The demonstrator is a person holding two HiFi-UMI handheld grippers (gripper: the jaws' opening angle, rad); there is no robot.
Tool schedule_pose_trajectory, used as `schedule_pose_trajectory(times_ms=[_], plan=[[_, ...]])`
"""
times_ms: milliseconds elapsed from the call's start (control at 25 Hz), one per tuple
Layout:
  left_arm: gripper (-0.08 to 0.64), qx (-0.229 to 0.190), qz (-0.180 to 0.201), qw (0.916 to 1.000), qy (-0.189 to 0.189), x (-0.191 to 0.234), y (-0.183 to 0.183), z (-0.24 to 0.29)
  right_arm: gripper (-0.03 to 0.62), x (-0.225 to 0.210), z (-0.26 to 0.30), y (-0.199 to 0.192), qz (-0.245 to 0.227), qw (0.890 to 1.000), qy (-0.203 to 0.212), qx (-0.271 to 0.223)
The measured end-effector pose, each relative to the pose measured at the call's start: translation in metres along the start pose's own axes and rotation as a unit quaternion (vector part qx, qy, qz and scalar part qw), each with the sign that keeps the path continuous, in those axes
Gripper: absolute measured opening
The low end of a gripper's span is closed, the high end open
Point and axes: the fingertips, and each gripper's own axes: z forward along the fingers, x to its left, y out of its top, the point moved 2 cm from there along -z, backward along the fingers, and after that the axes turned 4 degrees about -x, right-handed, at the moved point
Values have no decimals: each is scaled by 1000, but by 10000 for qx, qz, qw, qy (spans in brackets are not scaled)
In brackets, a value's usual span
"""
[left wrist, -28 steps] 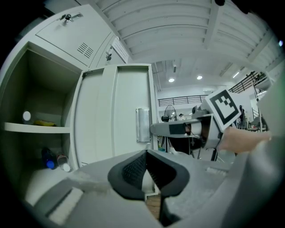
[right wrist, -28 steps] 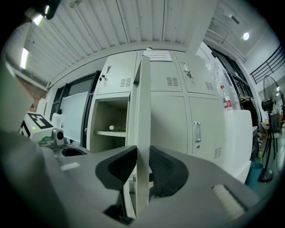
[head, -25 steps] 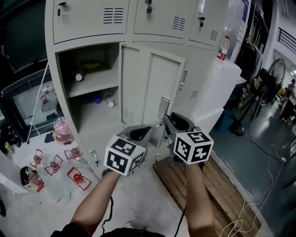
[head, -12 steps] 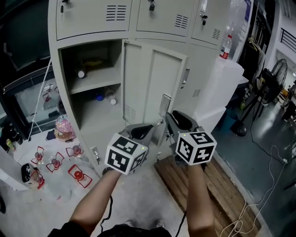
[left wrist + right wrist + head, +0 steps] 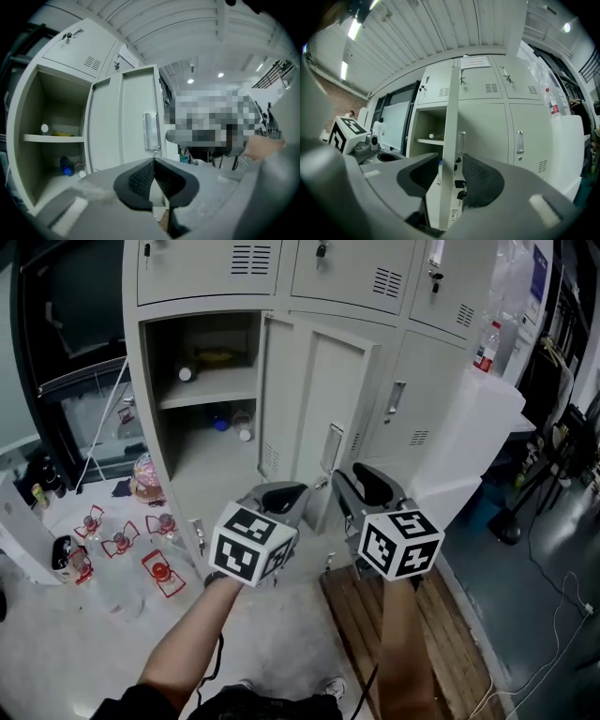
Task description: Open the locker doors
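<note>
Noting, head view: one door (image 5: pixel 314 409) stands swung out from the locker (image 5: pixel 202 268); other doors (image 5: pixel 427 371) shut. Left gripper view: left gripper (image 5: pixel 153 161) pressed together, empty. Right gripper view: right gripper (image 5: pixel 451 158) jaws, just opening, loosely straddle that door's edge. We judge release; next needs a shut door's handle (image 5: pixel 397 397).

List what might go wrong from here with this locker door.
The right gripper has just been opening its jaws, with the door edge between them: the freed door may swing back. What look like keys on that edge hang beside one pad and could snag if it pulls away.
</note>
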Motion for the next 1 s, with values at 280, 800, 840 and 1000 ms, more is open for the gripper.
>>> schedule_pose_trajectory(times_ms=[280,800,840,1000], plan=[[3,8,-43,9963,863,3,6,2,172,-11,1,6,114,9969,777,-98],[3,155,-41,9762,2164,4,13,5,189,-40,7,17,378,9828,1781,-296],[3,175,-45,9749,2221,2,12,6,193,-42,7,17,384,9819,1831,-287],[3,205,-48,9718,2350,-2,12,8,201,-49,8,17,402,9802,1918,-284]])
